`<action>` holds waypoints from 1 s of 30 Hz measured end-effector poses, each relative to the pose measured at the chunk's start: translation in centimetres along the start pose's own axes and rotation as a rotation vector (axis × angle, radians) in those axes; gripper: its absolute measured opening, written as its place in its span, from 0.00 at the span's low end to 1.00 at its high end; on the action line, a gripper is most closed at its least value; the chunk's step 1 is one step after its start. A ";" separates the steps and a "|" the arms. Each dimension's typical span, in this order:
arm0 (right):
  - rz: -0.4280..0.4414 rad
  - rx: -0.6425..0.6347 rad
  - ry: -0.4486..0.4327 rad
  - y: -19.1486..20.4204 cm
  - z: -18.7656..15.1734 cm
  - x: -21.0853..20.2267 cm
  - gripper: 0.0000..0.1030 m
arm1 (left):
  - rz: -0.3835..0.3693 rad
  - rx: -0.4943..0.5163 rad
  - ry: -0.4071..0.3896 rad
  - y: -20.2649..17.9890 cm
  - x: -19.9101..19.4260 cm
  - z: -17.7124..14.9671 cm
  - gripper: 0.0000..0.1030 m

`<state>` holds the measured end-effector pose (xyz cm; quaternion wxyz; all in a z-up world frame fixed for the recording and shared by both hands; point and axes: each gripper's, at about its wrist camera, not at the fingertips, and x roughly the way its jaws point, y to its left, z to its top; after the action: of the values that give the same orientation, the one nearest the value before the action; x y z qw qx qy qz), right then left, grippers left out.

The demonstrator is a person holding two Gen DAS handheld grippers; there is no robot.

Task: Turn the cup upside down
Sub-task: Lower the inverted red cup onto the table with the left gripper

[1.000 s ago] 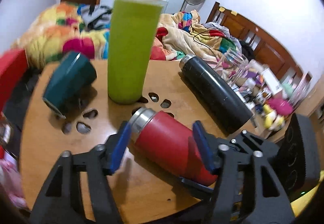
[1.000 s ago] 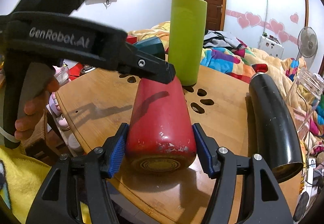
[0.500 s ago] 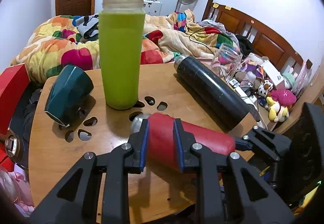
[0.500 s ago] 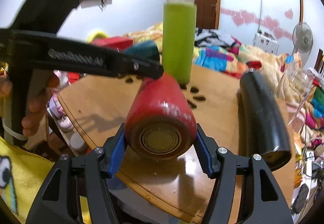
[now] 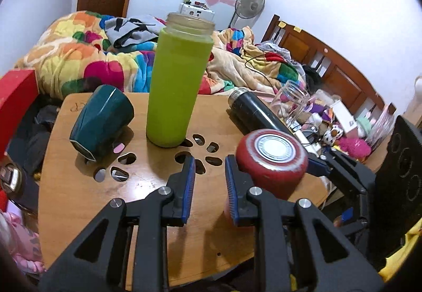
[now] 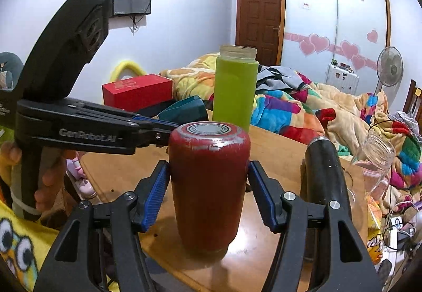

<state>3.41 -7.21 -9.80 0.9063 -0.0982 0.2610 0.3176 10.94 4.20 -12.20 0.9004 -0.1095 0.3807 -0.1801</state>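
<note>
The red cup [image 6: 208, 186] stands upside down on the wooden table [image 6: 277, 149], its silver-ringed base facing up. My right gripper [image 6: 208, 191] is shut on the cup, one blue pad on each side. In the left wrist view the cup [image 5: 271, 160] stands at the right with the right gripper's fingers around it. My left gripper [image 5: 209, 186] is nearly shut and empty, just left of the cup and apart from it. It also shows in the right wrist view [image 6: 163, 129], its tips behind the cup's top.
A tall green bottle [image 5: 176, 91] stands upright mid-table. A dark teal cup [image 5: 101, 120] lies on its side at the left. A black flask [image 5: 257, 115] lies at the right, with a clear glass jar [image 5: 292, 102] beyond it. The table [image 5: 79, 186] has cut-out holes.
My right gripper has turned the red cup from lying on its side to standing upside down. My left gripper let go of the cup, closed and drew back to its left.
</note>
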 end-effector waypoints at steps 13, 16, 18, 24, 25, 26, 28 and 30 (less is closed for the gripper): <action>0.006 0.003 -0.015 0.2 0.0 -0.1 0.56 | -0.011 -0.016 -0.014 -0.1 -0.6 0.2 0.20; 0.007 0.002 -0.014 0.1 -0.2 -0.2 0.56 | -0.014 -0.013 -0.013 -0.3 -0.7 0.1 0.20; 0.003 -0.001 -0.011 0.1 -0.3 -0.4 0.56 | -0.017 -0.002 -0.012 -0.8 -0.8 -0.1 0.20; -0.017 0.011 0.004 -0.4 -1.0 -1.4 0.56 | -0.024 0.030 -0.005 -2.3 -0.7 -0.4 0.20; -0.017 0.018 0.008 -0.6 -1.0 -1.3 0.56 | -0.019 0.032 -0.004 -2.4 -0.6 -0.4 0.20; -0.017 0.022 0.010 -0.7 -0.9 -1.3 0.56 | -0.015 0.032 -0.004 -2.5 -0.6 -0.4 0.20; -0.019 0.024 0.012 -0.7 -0.9 -1.2 0.56 | -0.007 0.025 -0.005 -2.5 -0.6 -0.4 0.20; -0.018 0.021 0.015 -0.7 -0.8 -1.1 0.56 | 0.003 0.019 -0.005 -2.4 -0.6 -0.4 0.20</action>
<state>2.77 -8.63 -9.88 0.9082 -0.0934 0.2700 0.3059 9.68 2.27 -11.25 0.9026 -0.1009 0.3768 -0.1820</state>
